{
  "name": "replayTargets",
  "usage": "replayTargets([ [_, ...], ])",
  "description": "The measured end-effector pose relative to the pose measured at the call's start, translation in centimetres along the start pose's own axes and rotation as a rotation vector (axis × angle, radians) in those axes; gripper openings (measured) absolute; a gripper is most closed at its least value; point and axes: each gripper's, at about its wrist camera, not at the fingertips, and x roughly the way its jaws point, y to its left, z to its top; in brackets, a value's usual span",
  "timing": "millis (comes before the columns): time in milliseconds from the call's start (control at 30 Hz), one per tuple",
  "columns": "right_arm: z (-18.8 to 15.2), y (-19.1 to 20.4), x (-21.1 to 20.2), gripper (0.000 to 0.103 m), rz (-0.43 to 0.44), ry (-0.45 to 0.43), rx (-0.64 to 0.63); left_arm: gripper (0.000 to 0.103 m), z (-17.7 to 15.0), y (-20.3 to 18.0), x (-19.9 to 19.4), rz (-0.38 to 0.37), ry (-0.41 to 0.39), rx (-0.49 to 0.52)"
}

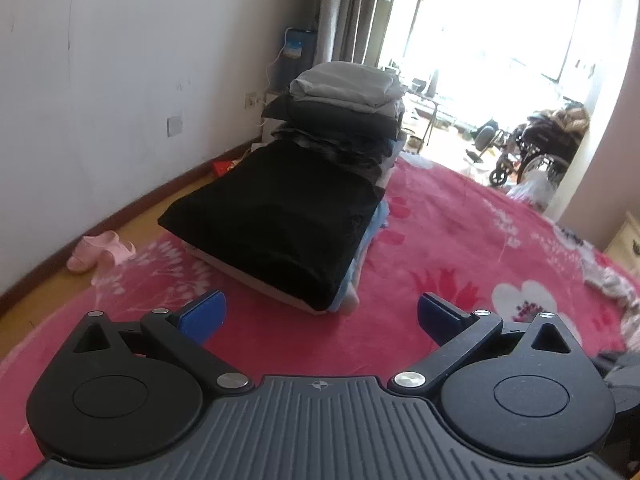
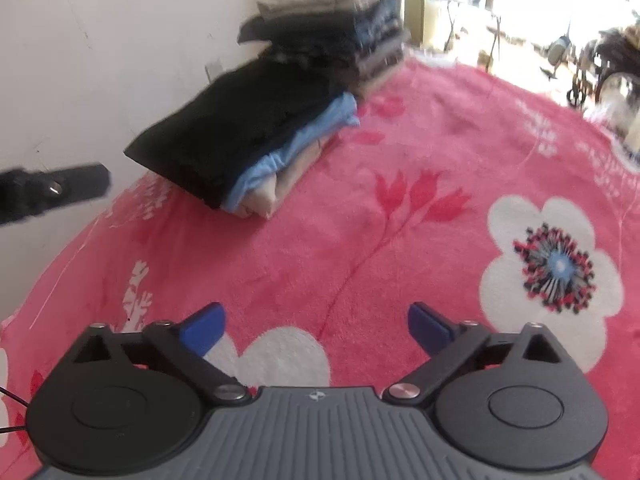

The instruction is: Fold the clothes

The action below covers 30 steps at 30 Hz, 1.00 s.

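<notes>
Folded clothes are lying ahead of both your grippers, none in your grasp.

The black garment (image 1: 276,216) is sitting atop a light blue piece (image 2: 292,148) and a beige one (image 2: 272,188) on the pink blanket (image 1: 440,240), beyond your left gripper (image 1: 320,316) and up-left of your right gripper (image 2: 316,324). You are holding both sets of jaws wide apart, with nothing between them.

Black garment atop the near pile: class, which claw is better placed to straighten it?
Left, probably. The left claw faces the black garment closely, head-on; the right claw hangs over bare blanket, garment off to its side.
</notes>
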Motion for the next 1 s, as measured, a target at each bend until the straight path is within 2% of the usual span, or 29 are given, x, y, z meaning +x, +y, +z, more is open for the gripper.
replayTargets([
  [267, 0.3, 2.8, -0.7, 0.103, -0.055, -0.031, -0.089, 0.103, -1.2, 0.4, -0.6, 0.087, 0.023, -0.012],
  [500, 1.1, 4.3, -1.1, 0.103, -0.062, -0.047, -0.108, 0.103, -1.4, 0.5, -0.4, 0.235, 0.031, 0.047],
  [733, 1.9, 3.8, -1.5, 0.103, -0.071, -0.055, -0.043, 0.103, -1.3, 1.2, -1.1, 0.223, 0.043, 0.014],
  [1000, 2.0, 3.5, -2.4, 0.103, -0.031, -0.067, -0.007, 0.103, -1.2, 0.6, -1.7, 0.247, 0.042, 0.027],
])
